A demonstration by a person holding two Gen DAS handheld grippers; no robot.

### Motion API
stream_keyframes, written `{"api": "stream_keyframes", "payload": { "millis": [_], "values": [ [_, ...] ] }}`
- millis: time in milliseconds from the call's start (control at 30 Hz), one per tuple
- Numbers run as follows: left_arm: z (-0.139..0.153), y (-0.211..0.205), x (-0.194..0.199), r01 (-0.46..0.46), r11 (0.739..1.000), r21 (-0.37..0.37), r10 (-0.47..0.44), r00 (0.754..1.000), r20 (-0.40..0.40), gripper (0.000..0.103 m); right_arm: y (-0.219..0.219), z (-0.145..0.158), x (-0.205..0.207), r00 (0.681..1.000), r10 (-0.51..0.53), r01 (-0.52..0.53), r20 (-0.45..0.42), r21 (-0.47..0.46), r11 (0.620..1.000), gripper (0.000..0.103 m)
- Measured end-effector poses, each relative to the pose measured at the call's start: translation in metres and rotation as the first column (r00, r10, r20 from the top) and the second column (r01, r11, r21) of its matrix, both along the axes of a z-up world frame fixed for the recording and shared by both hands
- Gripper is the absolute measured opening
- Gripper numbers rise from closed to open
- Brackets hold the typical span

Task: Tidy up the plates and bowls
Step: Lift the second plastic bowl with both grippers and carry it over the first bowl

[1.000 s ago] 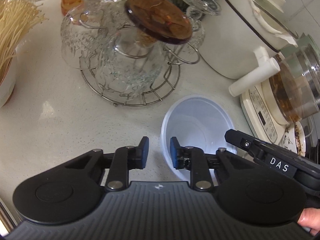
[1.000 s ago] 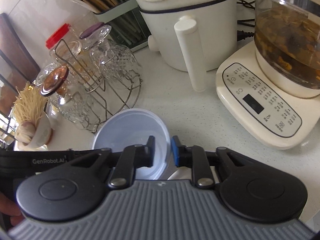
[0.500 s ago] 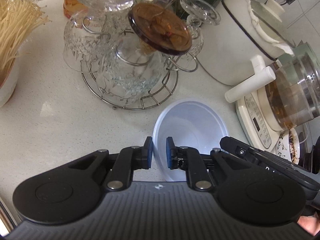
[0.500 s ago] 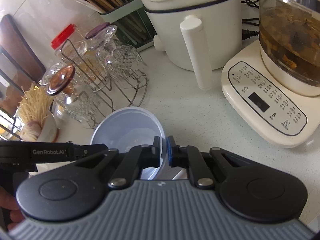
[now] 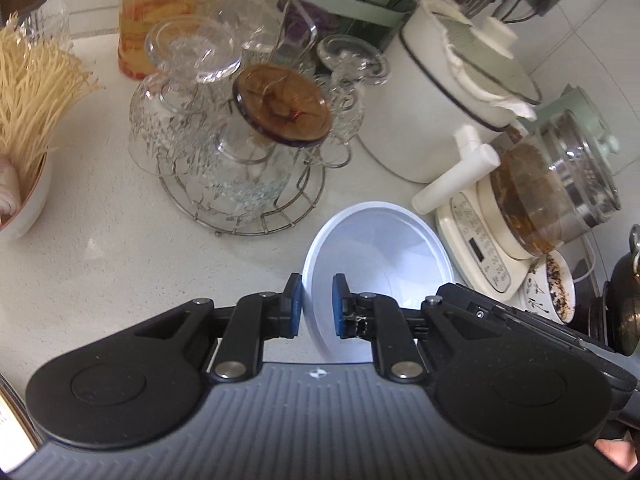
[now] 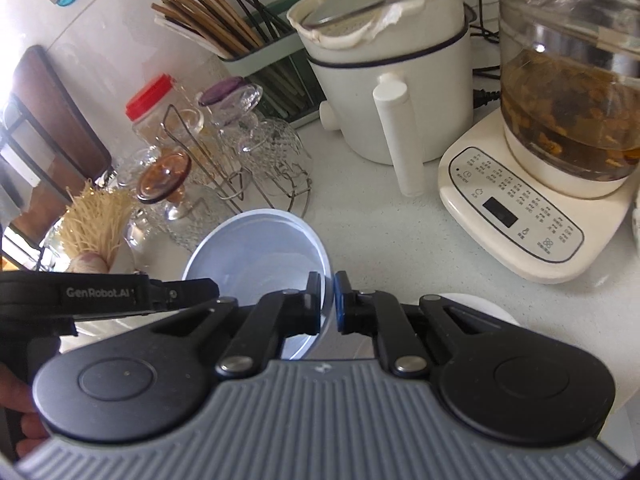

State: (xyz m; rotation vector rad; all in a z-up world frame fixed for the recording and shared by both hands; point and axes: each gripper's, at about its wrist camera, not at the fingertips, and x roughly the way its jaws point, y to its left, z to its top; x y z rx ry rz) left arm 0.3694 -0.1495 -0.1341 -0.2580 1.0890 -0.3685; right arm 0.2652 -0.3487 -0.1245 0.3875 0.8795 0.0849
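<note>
Between both grippers, bowl [image 5: 384, 248] now tilts higher.

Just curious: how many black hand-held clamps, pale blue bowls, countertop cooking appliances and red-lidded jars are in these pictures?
Hand-held clamps: 2 (left gripper, right gripper)
Pale blue bowl: 1
Countertop appliances: 2 (white pot, glass kettle)
Red-lidded jar: 1
Total: 6
</note>
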Motion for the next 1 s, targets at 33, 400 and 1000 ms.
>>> {"api": "stream_keyframes", "payload": {
  "millis": [33, 400, 1000],
  "values": [
    [0.001, 0.0, -0.002, 0.006, 1.0, -0.004, -0.006, 1.0, 0.008, 0.016, 0.0, 0.003, -0.003, 1.0, -0.007, 0.007, 0.005, 0.001, 1.0, 0.009],
    [0.03, 0.012, -0.029, 0.041, 0.998, -0.037, -0.039, 0.997, 0.068, 0.016, 0.01, 0.038, -0.036, 0.995, -0.049, 0.05, 0.091, -0.009, 0.999, 0.009],
    [0.041, 0.069, -0.081, 0.018, 0.998, -0.053, -0.013, 0.995, 0.101, 0.016, 0.056, 0.053, -0.074, 0.992, -0.038, 0.037, 0.124, 0.008, 0.999, 0.009]
  ]
}}
